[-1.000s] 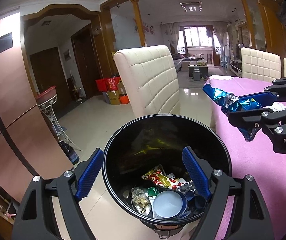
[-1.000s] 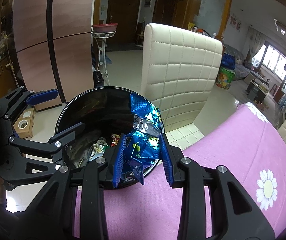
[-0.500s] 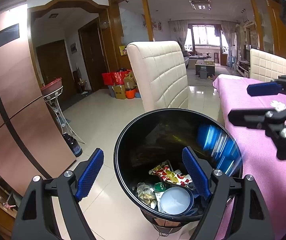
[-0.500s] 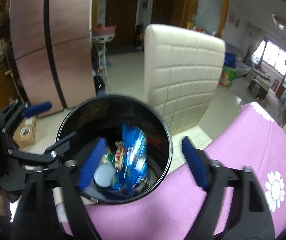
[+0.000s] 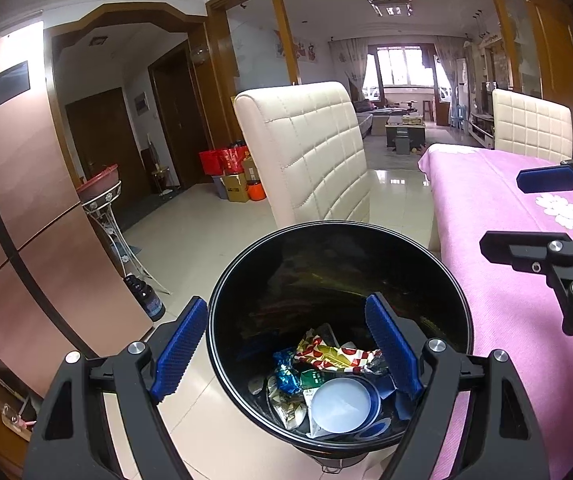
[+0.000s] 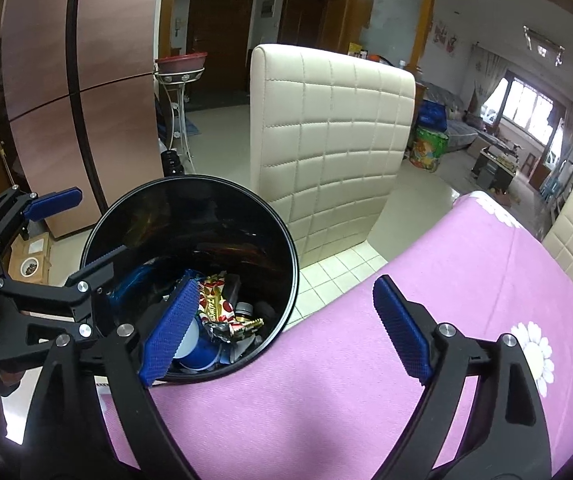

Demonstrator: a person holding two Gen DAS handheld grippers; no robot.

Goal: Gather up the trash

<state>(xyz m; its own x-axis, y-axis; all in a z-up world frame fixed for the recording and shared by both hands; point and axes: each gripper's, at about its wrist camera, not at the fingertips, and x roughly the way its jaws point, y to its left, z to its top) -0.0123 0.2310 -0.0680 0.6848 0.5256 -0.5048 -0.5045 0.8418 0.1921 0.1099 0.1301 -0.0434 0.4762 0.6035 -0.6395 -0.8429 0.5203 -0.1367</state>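
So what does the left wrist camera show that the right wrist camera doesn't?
Only the left wrist view shows the red bags and cardboard boxes on the floor by the far doorway, and a dark bottle standing by the fridge. Only the right wrist view shows a colourful sack behind the chair and a small box on the floor. Both show the black bin with wrappers inside, the cream chair, the pink tablecloth, and both grippers, fingers apart and empty.

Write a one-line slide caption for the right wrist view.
Open right gripper, jaws just opened and empty, above the black trash bin beside the pink-covered table.
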